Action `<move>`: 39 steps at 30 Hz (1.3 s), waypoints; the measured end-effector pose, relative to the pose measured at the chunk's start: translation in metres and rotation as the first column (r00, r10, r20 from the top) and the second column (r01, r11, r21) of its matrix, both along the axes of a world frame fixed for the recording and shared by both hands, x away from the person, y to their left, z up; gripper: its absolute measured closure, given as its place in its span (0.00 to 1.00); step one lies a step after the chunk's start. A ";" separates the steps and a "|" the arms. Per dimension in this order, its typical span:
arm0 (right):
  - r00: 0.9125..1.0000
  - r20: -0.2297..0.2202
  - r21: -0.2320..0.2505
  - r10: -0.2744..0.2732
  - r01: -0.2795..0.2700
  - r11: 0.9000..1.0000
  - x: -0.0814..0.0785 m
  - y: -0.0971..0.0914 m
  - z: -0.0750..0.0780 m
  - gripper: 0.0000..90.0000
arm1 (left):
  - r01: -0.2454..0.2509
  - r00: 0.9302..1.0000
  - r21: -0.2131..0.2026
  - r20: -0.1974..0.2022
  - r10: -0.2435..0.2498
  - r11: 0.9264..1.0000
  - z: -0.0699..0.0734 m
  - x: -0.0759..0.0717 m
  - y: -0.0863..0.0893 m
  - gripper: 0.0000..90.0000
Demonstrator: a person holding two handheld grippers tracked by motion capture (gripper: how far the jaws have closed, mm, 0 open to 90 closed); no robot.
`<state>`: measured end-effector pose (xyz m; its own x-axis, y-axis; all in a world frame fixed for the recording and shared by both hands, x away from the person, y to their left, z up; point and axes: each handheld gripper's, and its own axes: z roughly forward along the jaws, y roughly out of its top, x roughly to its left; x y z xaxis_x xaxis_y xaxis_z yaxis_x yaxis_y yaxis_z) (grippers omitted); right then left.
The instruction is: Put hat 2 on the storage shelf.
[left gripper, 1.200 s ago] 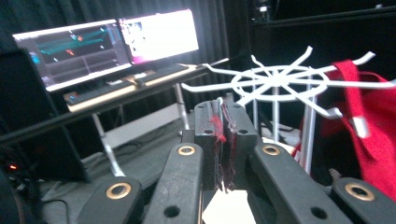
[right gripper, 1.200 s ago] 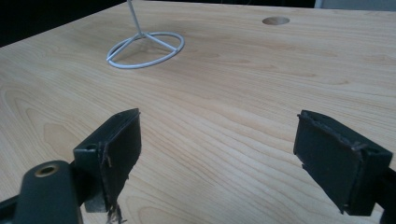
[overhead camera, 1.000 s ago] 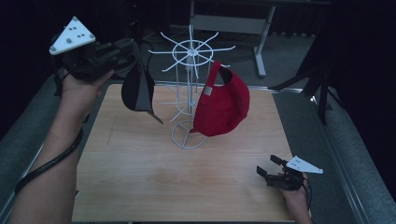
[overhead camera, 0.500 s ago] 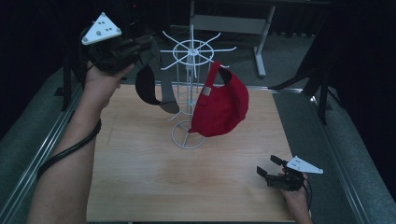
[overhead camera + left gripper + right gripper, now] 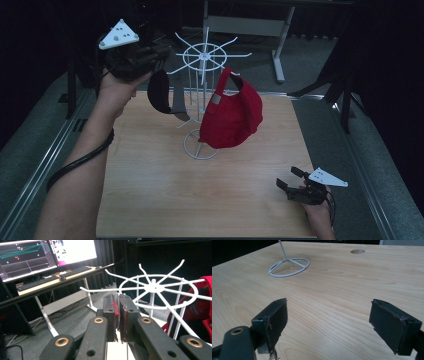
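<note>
Since the earlier pictures the left gripper (image 5: pixel 150 56) has travelled right from the far left side of the table toward the white wire rack (image 5: pixel 204 95), bringing the black cap (image 5: pixel 162 92) with it. The cap now hangs off one of the rack's left spokes, just below and to the right of the gripper, its brim pointing down toward the table (image 5: pixel 150 200).

In the left gripper view the jaws have just been opening: the two pads (image 5: pixel 112 315) stand a narrow slit apart, with nothing visible between them, and red fibres cling to their inner faces. The rack's spoked top ring (image 5: pixel 155 288) lies just beyond the jaw tips. Whether the gripper touches the black cap I cannot tell from the high view, as the dark shapes run together there.

The red cap (image 5: pixel 232 117) hangs on the right side of the rack, its crown facing right, above the round wire base (image 5: pixel 200 147).

The right gripper (image 5: pixel 289 186) rests low at the near right corner of the table, well apart from the rack. Its jaws stand wide apart over bare wood, holding nothing, with the wire base farther off to the left in the right gripper view.
</note>
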<state>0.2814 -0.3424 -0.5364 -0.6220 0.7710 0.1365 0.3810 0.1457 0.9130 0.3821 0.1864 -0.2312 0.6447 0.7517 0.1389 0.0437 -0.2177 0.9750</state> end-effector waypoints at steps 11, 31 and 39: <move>1.000 0.002 -0.002 0.006 -0.006 1.000 0.000 0.002 0.001 0.16 | 0.022 1.000 -0.032 0.007 -0.022 0.999 -0.009 -0.019 0.015 0.63; 1.000 -0.002 -0.016 0.006 -0.006 1.000 0.000 0.004 0.000 0.16 | 0.008 1.000 -0.104 -0.008 -0.009 0.995 -0.059 -0.057 0.059 0.52; 1.000 -0.007 -0.033 -0.002 0.002 0.999 0.001 0.003 0.000 0.16 | -0.043 0.996 -0.087 -0.078 0.036 0.995 -0.097 -0.061 0.070 0.29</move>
